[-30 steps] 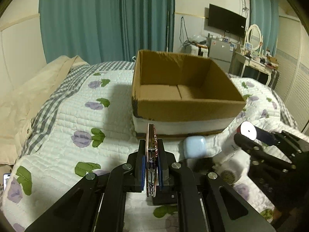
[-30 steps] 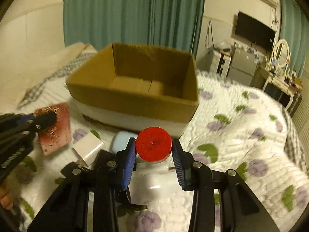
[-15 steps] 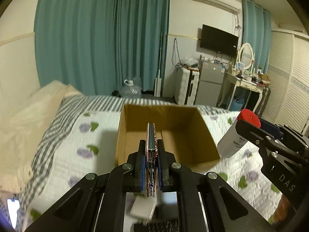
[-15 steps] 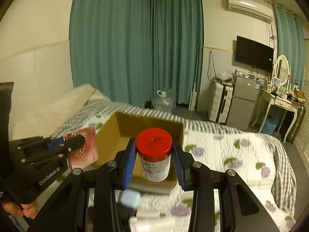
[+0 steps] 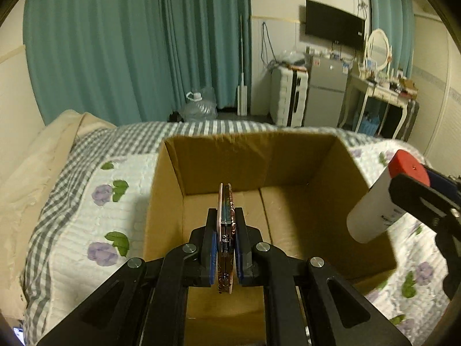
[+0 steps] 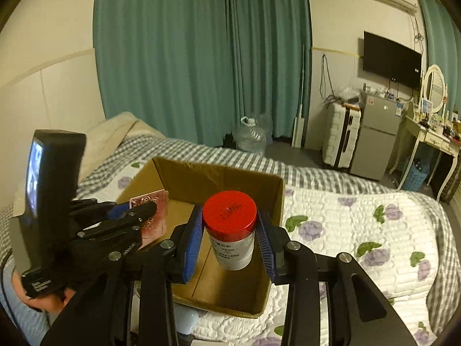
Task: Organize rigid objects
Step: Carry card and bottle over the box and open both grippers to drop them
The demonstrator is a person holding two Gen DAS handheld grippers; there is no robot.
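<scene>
Both tongs are loaded and held over the open cardboard box point(image 5: 288, 173); the left tongs point(image 5: 225, 248) are clamped on a thin copper-patterned circuit board point(image 5: 226, 216) standing on edge between the blue pads, and the right tongs point(image 6: 230, 239) grip a white bottle point(image 6: 232, 245) by its sides just under the red cap point(image 6: 229, 209); in the left view that bottle hangs tilted above the box's right wall, while in the right view it sits over the box floor.

My judgement is that the step in hand is lowering both things into the box; it would go best to bring each down close to the cardboard floor before letting go, the board laid flat toward the left half and the bottle set upright toward the right half so they do not knock together; the tilted bottle may roll if dropped from height.

The box rests on a quilted bed point(image 6: 360, 230) printed with purple flowers.

The bottle carries a printed label, too small and blurred to read; pale lettering on the left tongs' body in the right view is also not legible.
</scene>
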